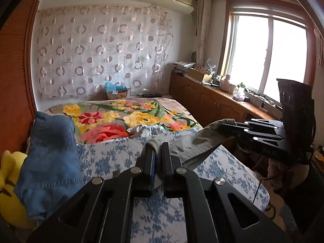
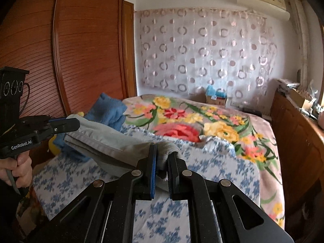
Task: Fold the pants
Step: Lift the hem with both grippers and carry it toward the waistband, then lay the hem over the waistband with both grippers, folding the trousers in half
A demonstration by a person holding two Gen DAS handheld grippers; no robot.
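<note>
Grey pants [image 1: 190,143] hang stretched in the air between my two grippers, above the blue-flowered sheet [image 1: 113,158]. My left gripper [image 1: 158,144] is shut on one end of the pants. My right gripper [image 1: 224,127] shows at the right in the left wrist view, shut on the other end. In the right wrist view the right gripper [image 2: 163,151] pinches a bunched grey edge, the pants [image 2: 105,139] run left to the left gripper [image 2: 78,124], which is shut on them.
A folded blue cloth [image 1: 50,162] and a yellow plush [image 1: 10,188] lie left on the bed. A flowered blanket [image 1: 121,117] covers the far half. A wooden cabinet [image 1: 212,99] stands right under the window; a wooden wardrobe [image 2: 70,50] stands left.
</note>
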